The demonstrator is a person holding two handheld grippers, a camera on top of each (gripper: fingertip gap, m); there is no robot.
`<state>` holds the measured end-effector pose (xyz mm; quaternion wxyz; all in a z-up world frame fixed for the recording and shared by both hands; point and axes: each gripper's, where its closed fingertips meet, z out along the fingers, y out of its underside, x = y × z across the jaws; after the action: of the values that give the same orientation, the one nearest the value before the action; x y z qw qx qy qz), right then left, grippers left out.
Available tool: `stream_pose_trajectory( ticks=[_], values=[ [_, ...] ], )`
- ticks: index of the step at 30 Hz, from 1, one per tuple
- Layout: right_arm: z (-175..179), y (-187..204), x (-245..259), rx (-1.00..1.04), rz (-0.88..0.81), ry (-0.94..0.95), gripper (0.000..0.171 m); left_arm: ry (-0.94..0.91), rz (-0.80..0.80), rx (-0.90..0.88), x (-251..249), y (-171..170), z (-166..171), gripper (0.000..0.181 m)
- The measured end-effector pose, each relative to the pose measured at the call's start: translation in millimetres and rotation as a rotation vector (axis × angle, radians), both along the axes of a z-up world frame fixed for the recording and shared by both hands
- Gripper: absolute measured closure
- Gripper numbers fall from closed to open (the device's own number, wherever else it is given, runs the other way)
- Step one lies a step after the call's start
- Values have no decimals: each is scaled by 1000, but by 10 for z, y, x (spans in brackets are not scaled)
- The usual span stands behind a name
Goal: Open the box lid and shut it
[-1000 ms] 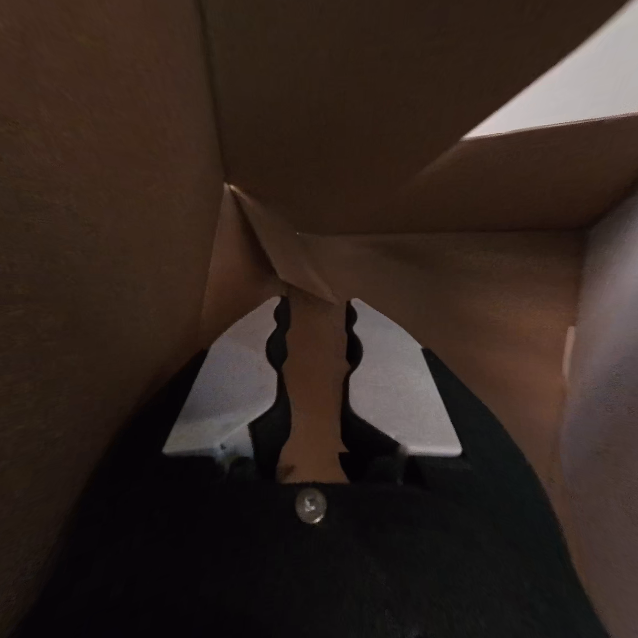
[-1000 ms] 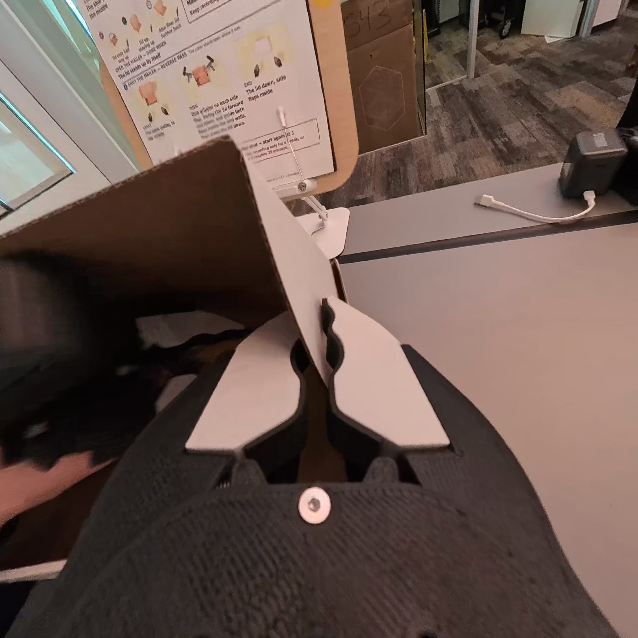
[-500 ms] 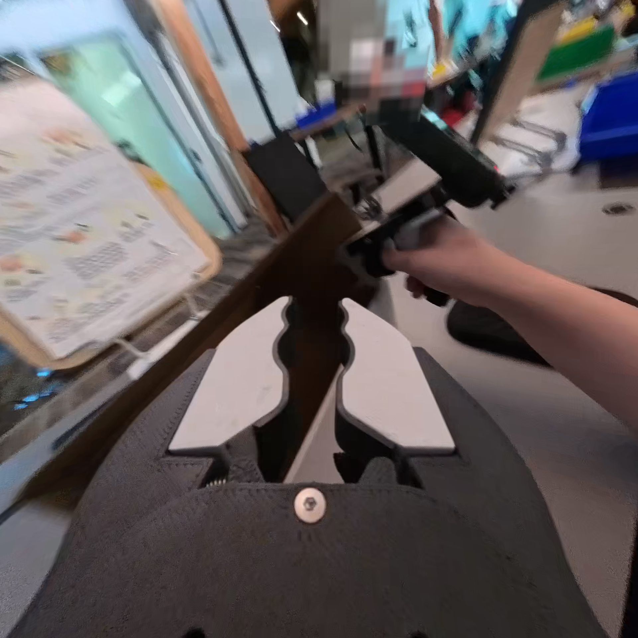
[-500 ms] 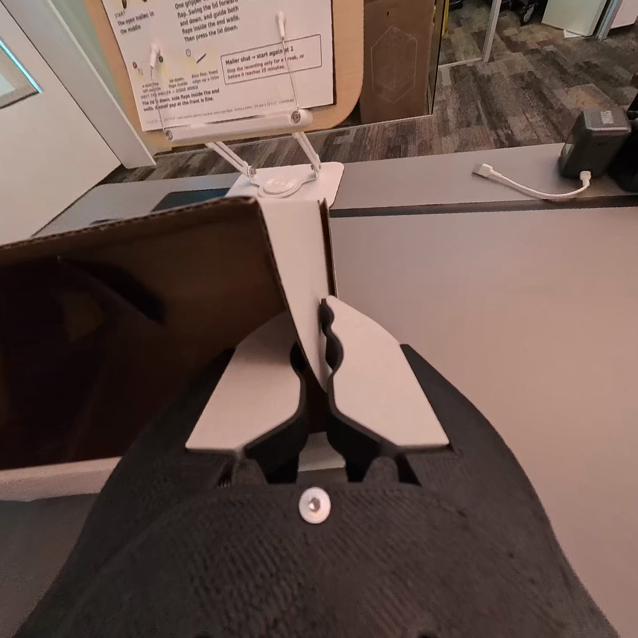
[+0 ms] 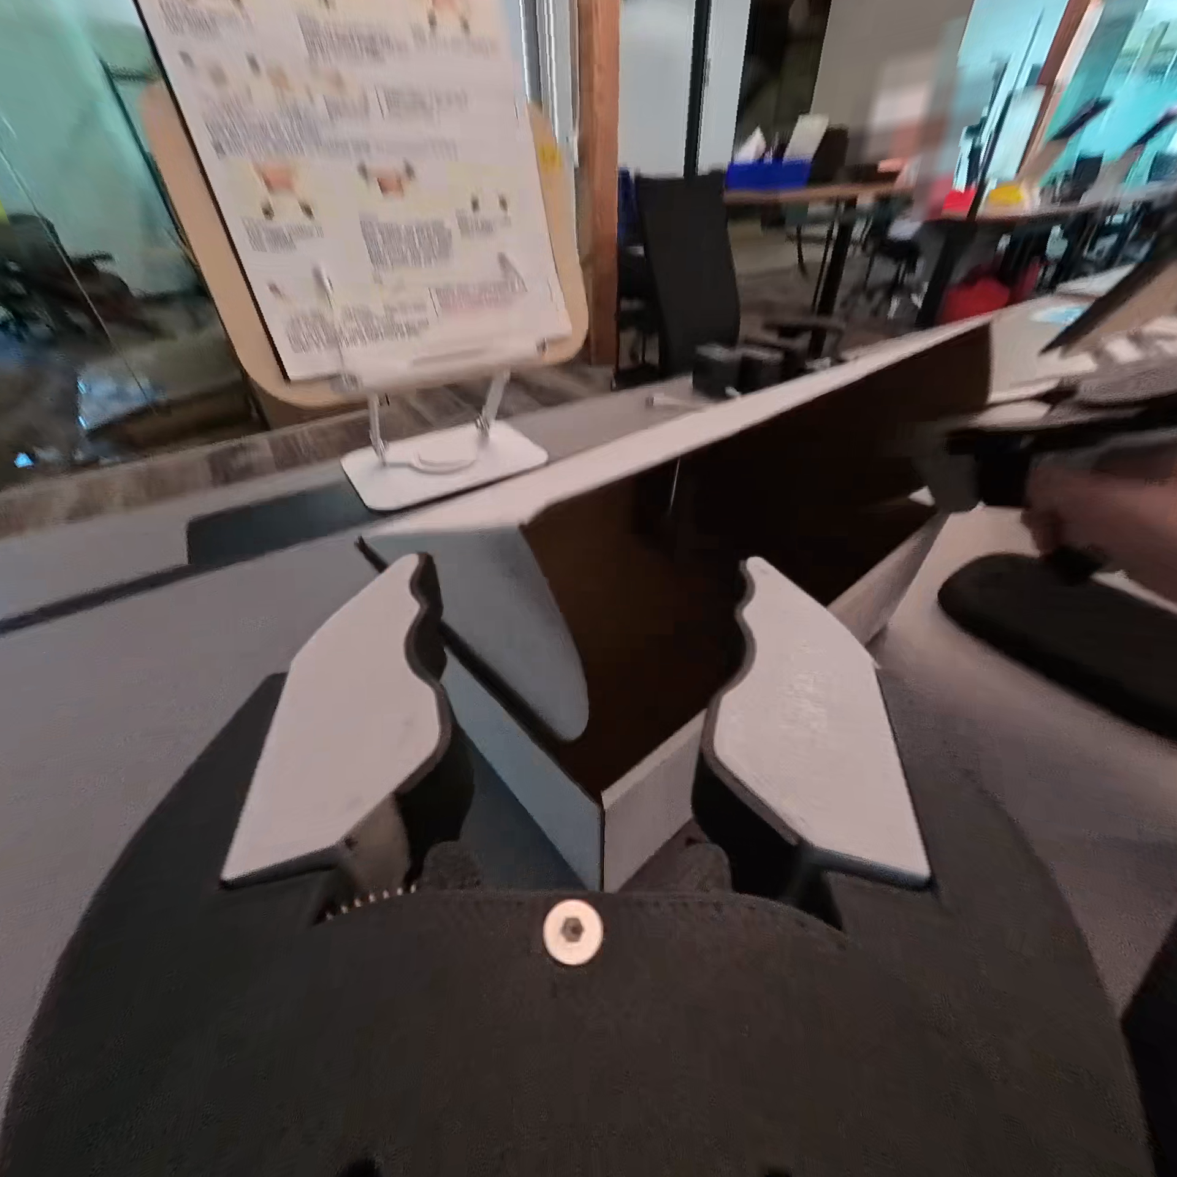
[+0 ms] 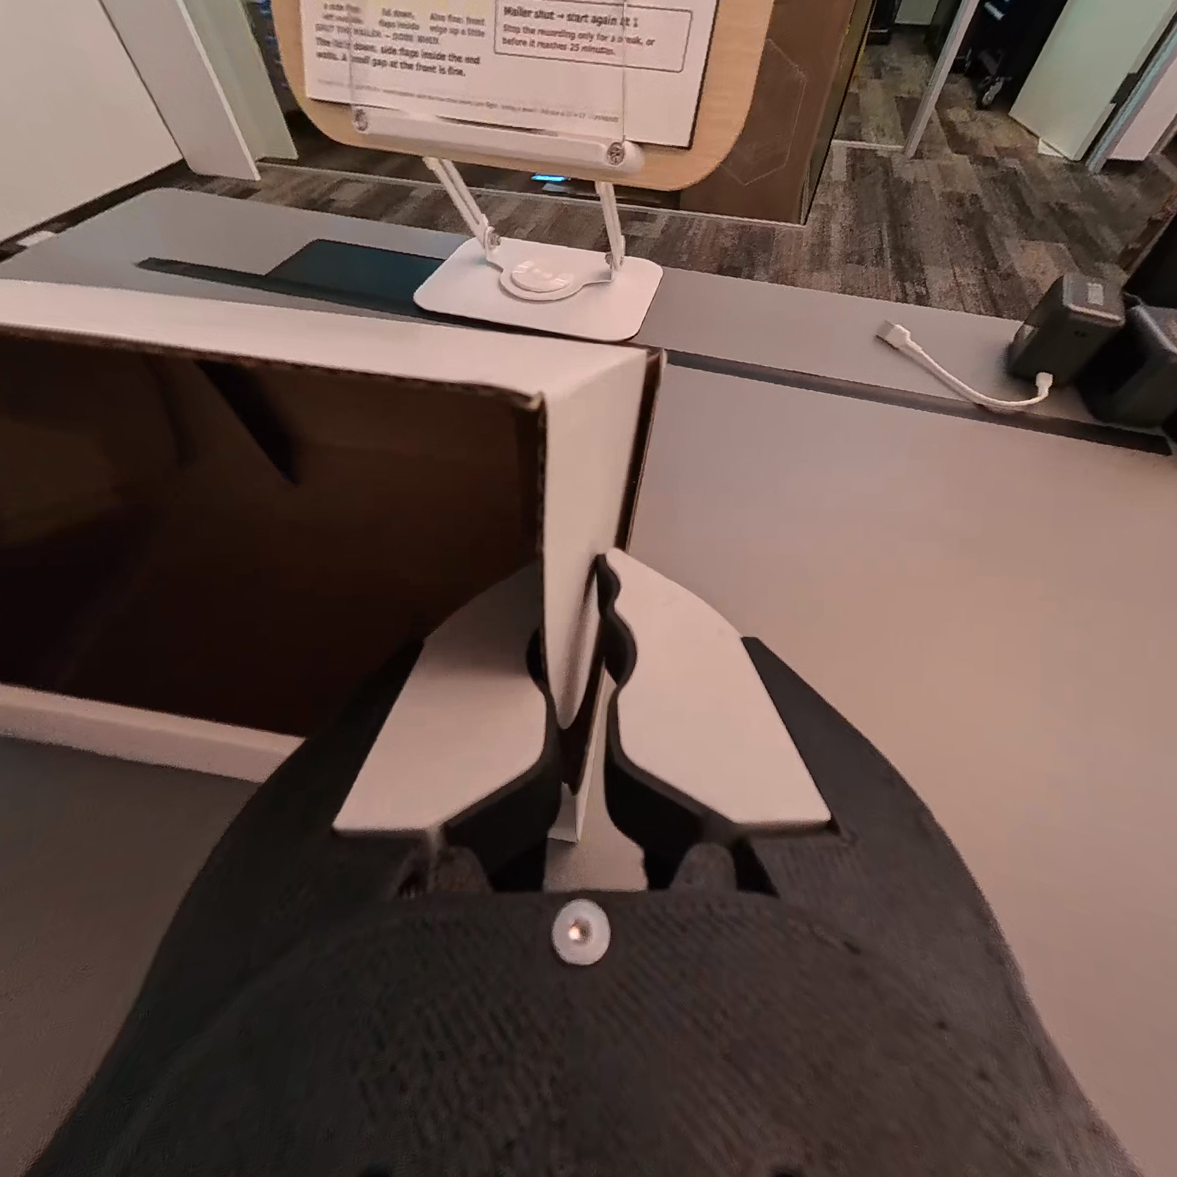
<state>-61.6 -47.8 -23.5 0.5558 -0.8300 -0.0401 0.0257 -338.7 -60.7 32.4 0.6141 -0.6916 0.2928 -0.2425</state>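
Note:
The box is white outside and brown inside, and sits on the grey table. Its lid [image 6: 318, 325] hangs partly lowered over the box's front wall [image 6: 127, 720]. My right gripper [image 6: 573, 605] is shut on the lid's right side flap [image 6: 586, 497] at the box's right end. My left gripper [image 5: 586, 573] is open wide at the box's left front corner [image 5: 599, 821]. The lid's left side flap [image 5: 509, 624] hangs between its fingers, close to the left finger [image 5: 356, 700]. The right gripper [image 5: 1019, 458] and the hand holding it also show blurred at the far right of the left wrist view.
A document stand with a printed sheet [image 6: 541, 286] stands behind the box, also in the left wrist view [image 5: 446, 458]. A white cable [image 6: 955, 382] and a black charger [image 6: 1070, 337] lie at the back right. A black pad [image 5: 1051, 618] lies right of the box.
My left gripper has come out of the box's inside and opened wide at the left corner. The lid has swung lower, with the right gripper still shut on its side flap.

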Motion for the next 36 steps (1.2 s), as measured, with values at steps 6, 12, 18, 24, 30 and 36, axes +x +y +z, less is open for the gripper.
stream_pose_trajectory(
  ticks=[6,12,18,24,30,36],
  values=[
    [90,-200,-131,-1,167,8,139,-37,52,-5,-100,299,-111,153],
    [837,-511,-187,273,324,28,129,51,72,-24,-145,410,-273,161],
    [740,-451,-362,257,431,38,130,50,41,-101,-152,383,-476,159],
    [445,-372,-397,186,435,89,134,-93,-117,-172,-218,201,-462,144],
    [394,-363,-410,168,437,129,136,-328,-164,-169,-520,122,-39,132],
    [373,-386,-403,178,426,172,137,-315,-103,-191,-447,278,-67,126]
  ],
)
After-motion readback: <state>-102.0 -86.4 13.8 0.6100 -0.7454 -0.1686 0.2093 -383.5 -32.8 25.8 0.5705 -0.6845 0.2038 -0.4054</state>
